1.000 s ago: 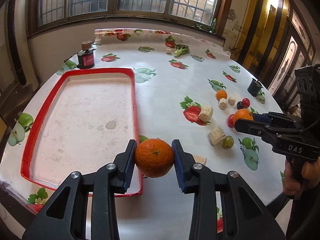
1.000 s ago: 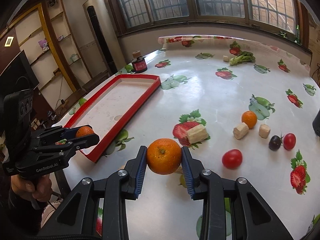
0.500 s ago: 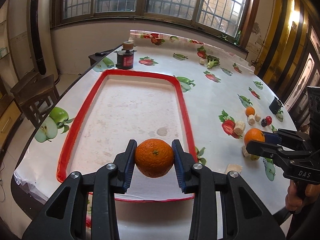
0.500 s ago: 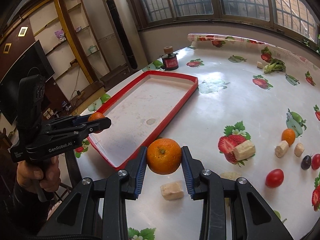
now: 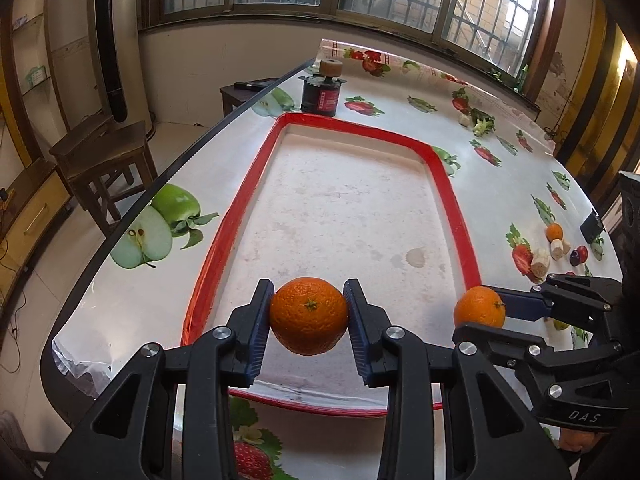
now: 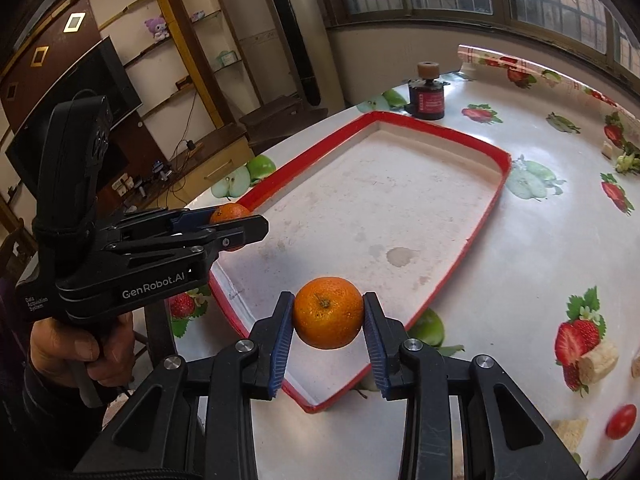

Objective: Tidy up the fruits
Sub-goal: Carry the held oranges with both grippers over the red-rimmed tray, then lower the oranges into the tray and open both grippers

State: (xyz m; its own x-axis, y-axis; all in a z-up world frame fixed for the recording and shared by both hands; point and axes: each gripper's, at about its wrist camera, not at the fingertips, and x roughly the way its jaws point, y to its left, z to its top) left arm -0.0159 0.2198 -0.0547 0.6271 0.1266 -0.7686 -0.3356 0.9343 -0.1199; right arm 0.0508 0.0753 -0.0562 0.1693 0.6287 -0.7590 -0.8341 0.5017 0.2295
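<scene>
Dark jar [image 5: 320, 94] beside tray [image 5: 456, 216]

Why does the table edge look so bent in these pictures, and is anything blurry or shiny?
Left wrist view: the fisheye lens bows the table edge and window frames; the orange in the left tool is sharp. Right wrist view: window light puts glare on the glossy tablecloth, and a cherry tomato near the corner is smeared, while the right tool's orange stays crisp.

Three oranges [image 5: 308, 315], one red-rimmed tray [image 5: 456, 204], one dark jar [image 5: 322, 94].
</scene>
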